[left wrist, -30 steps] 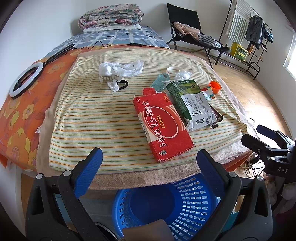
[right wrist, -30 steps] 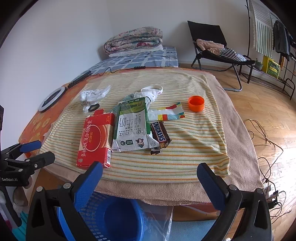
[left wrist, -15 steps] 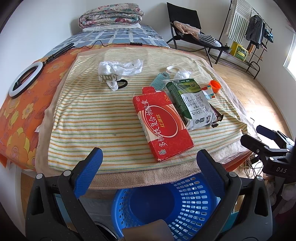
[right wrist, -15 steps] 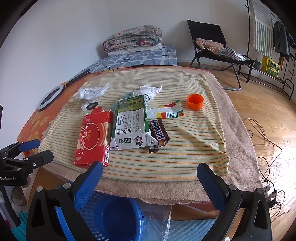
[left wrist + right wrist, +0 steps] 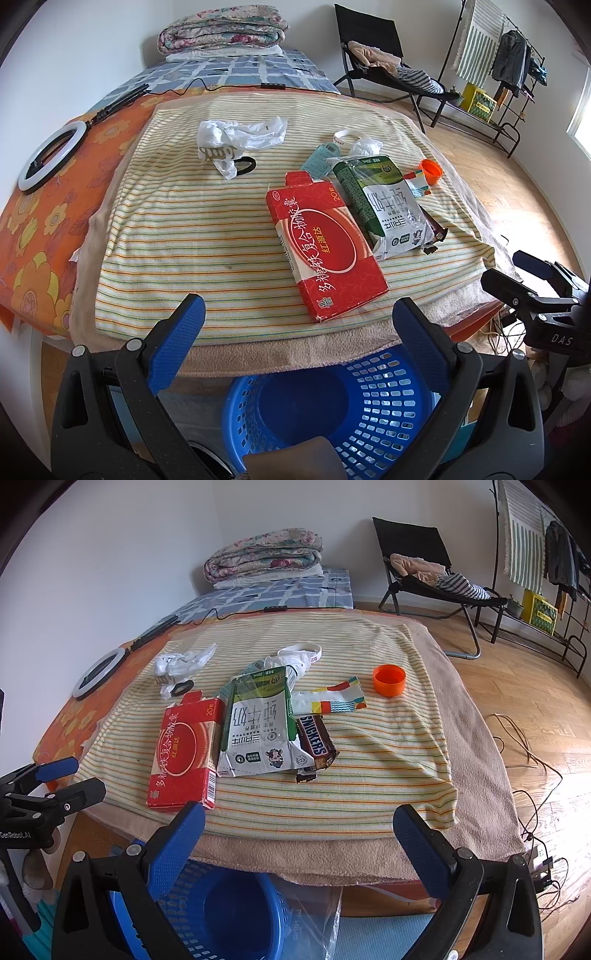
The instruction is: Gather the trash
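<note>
Left wrist view: both sets of fingers spread wide, holding nothing, above a blue basket (image 5: 332, 402).
Left gripper (image 5: 295, 325) and right gripper (image 5: 299, 830) hover short of the table (image 5: 369, 860). On it, a red box (image 5: 325, 247) touches a milk carton (image 5: 258, 723) that half hides a candy wrapper (image 5: 316, 744); an orange cap (image 5: 388, 679) sits apart.
</note>
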`<control>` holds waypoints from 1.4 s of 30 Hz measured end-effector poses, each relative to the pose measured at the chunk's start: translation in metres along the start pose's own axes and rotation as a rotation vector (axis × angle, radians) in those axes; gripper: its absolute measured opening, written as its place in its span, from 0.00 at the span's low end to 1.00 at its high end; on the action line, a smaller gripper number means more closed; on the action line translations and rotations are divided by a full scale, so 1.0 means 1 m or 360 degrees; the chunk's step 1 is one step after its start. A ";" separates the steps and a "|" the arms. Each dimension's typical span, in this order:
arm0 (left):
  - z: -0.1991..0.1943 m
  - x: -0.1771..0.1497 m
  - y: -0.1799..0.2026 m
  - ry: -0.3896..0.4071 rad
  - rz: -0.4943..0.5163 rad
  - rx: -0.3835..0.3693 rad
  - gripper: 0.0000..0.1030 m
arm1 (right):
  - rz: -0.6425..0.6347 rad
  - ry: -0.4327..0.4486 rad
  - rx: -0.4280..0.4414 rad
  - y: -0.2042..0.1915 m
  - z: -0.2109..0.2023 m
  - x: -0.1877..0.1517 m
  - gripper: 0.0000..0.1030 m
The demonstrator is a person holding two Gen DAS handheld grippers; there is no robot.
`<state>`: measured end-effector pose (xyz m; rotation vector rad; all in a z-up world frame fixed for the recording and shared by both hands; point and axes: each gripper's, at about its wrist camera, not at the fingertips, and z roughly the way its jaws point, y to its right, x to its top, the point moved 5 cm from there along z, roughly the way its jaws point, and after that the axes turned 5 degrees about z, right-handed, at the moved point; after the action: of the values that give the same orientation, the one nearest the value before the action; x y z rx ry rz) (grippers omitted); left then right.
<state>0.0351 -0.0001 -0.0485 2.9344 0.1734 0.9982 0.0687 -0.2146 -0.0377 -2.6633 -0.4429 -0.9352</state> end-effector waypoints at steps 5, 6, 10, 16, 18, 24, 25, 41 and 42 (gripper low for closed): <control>0.000 0.000 0.000 -0.0001 -0.0002 0.0000 1.00 | -0.0001 -0.0001 0.0001 0.000 0.000 0.000 1.00; 0.000 0.000 0.000 -0.0001 -0.0002 0.0000 1.00 | -0.0001 0.0000 -0.0001 0.000 0.000 0.000 1.00; 0.000 0.000 0.000 -0.0003 -0.0003 0.0000 1.00 | 0.0000 -0.0001 -0.0001 0.000 0.000 0.000 1.00; 0.000 0.000 0.000 -0.0004 -0.0003 0.0000 1.00 | -0.0001 -0.0003 -0.0002 0.000 0.000 0.000 1.00; 0.001 0.001 0.000 -0.0005 -0.0002 -0.0002 1.00 | 0.0001 -0.0005 0.0002 0.000 0.000 0.000 1.00; 0.001 0.001 0.000 -0.0006 -0.0003 -0.0001 1.00 | 0.0001 -0.0004 0.0003 0.001 0.000 -0.001 1.00; 0.001 0.001 0.000 -0.0007 -0.0004 -0.0002 1.00 | 0.0001 -0.0004 0.0001 0.001 0.000 -0.001 1.00; 0.012 -0.001 0.002 -0.0048 -0.0009 -0.0012 1.00 | 0.0006 0.0012 0.0010 0.004 0.001 -0.001 1.00; 0.014 -0.001 0.003 -0.0053 -0.0007 -0.0018 1.00 | 0.0008 0.0035 0.0016 0.005 0.000 -0.001 1.00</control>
<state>0.0433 -0.0029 -0.0600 2.9372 0.1721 0.9459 0.0704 -0.2195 -0.0395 -2.6412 -0.4346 -0.9577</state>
